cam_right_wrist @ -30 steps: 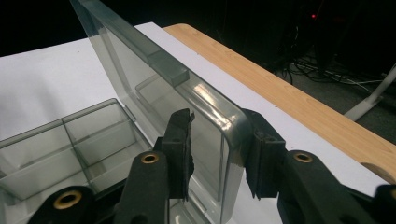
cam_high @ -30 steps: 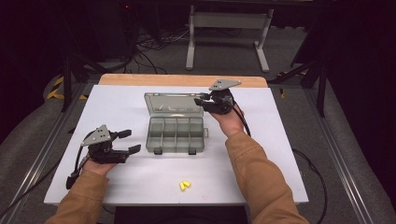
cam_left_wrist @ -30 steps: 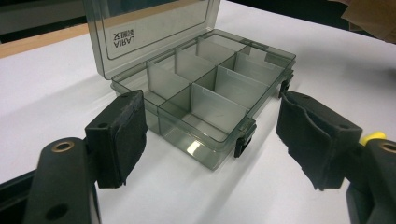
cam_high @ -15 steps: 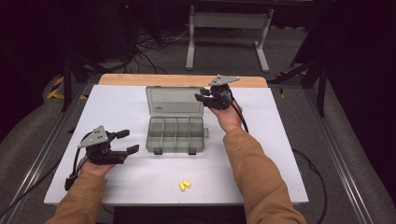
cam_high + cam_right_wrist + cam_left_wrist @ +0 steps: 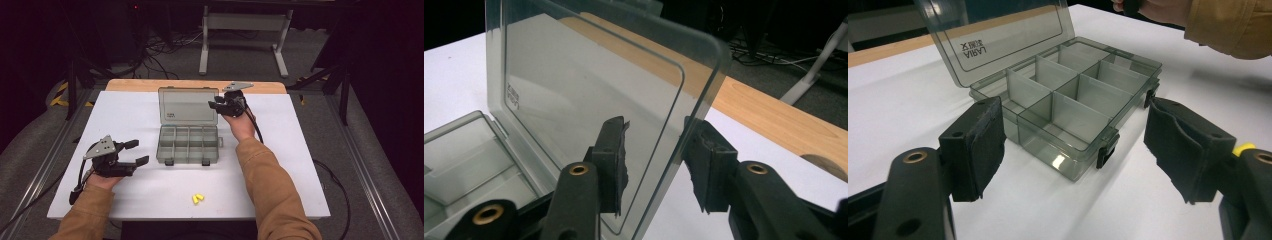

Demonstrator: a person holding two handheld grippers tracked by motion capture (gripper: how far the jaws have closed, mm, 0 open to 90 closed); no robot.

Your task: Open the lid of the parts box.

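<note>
A clear grey plastic box (image 5: 189,144) sits near the middle of the white desk (image 5: 310,165), its lid (image 5: 188,105) standing open and tilted back toward the far edge. The right claw (image 5: 218,105) is at the lid's right edge; in the right gripper view that edge (image 5: 664,150) passes between the two black pads, one seen through the plastic and the other outside it. A gap shows on both sides, so the pads are not pressing — the jaws have just been opening, with the lid between them. The left claw (image 5: 135,153) rests on the desk, left of the box and apart from it, spread wide with nothing in it; in its own view the box (image 5: 1073,107) lies ahead, its compartments looking bare, though the far ones are partly masked by dividers and glare. Two small yellow pieces (image 5: 197,199) lie near the desk's front edge, too small to identify. The printed label on the lid is hard to read, and both forearms are cut off at the frame's bottom.
</note>
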